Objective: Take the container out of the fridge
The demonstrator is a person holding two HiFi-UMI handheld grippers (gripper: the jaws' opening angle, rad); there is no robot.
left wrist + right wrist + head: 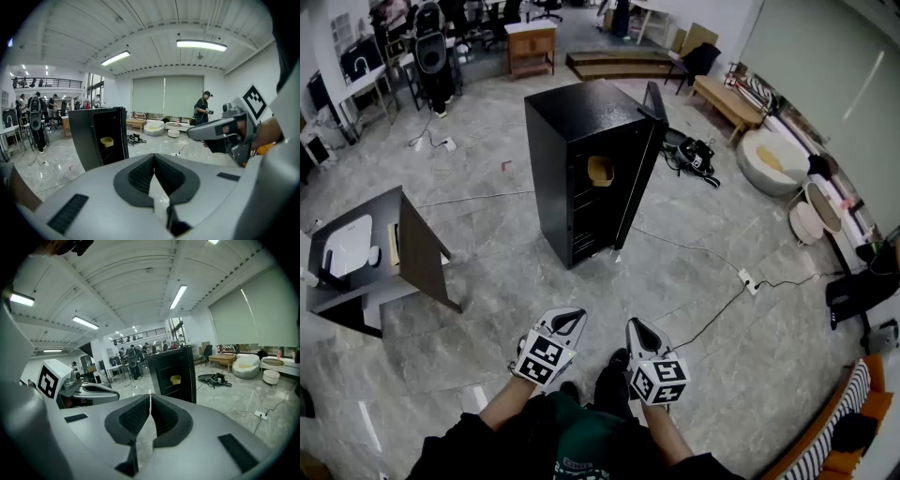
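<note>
Two grippers, the left gripper point(569, 317) and the right gripper point(636, 328), sit low in front of the person, each with its jaws pressed together at the tips and nothing between them. By my reading the approach has not yet begun. The next move calls for crossing the floor point(694, 272) to the black fridge point(567, 178), whose door point(643, 155) stands open, then parting one gripper's jaws for the yellow container point(600, 171) on an inner shelf.
</note>
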